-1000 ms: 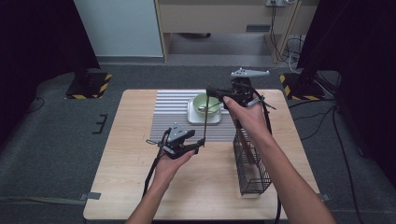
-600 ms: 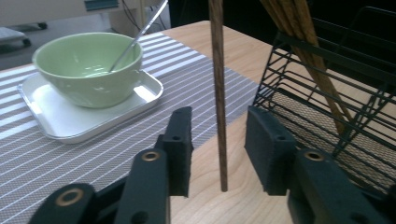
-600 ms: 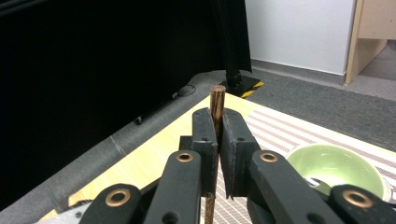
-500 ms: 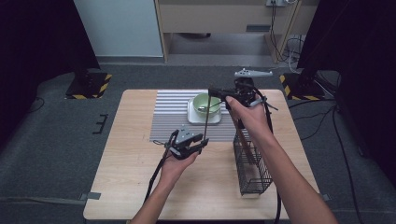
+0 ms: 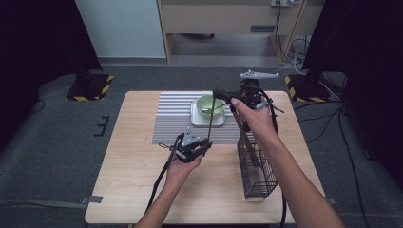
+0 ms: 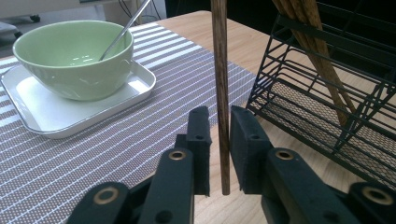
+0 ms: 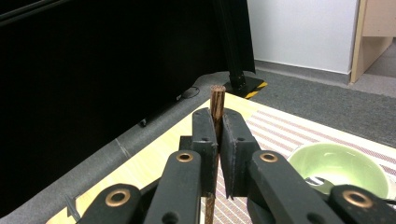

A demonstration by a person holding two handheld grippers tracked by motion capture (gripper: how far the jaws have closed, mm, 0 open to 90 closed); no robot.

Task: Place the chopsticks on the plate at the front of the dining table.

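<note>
A brown wooden chopstick (image 5: 211,118) hangs upright over the striped placemat (image 5: 171,123). My right gripper (image 5: 216,93) is shut on its top end, and the stick's tip (image 7: 216,100) pokes up between the pads. Lower down, my left gripper (image 6: 219,121) has just been closing around the bottom of the chopstick (image 6: 222,70). The stick lies against the right pad, with a thin gap at the left one. In the high view the left gripper (image 5: 207,142) sits at the mat's near edge.
A green bowl (image 5: 207,104) with a metal spoon (image 6: 123,32) stands on a white square plate (image 5: 195,119) behind the chopstick. A black wire rack (image 5: 256,171) at the right holds more chopsticks (image 5: 247,140).
The left hand has shifted a little right and forward to the hanging chopstick, and its jaws have narrowed around it. The right hand has kept still.
</note>
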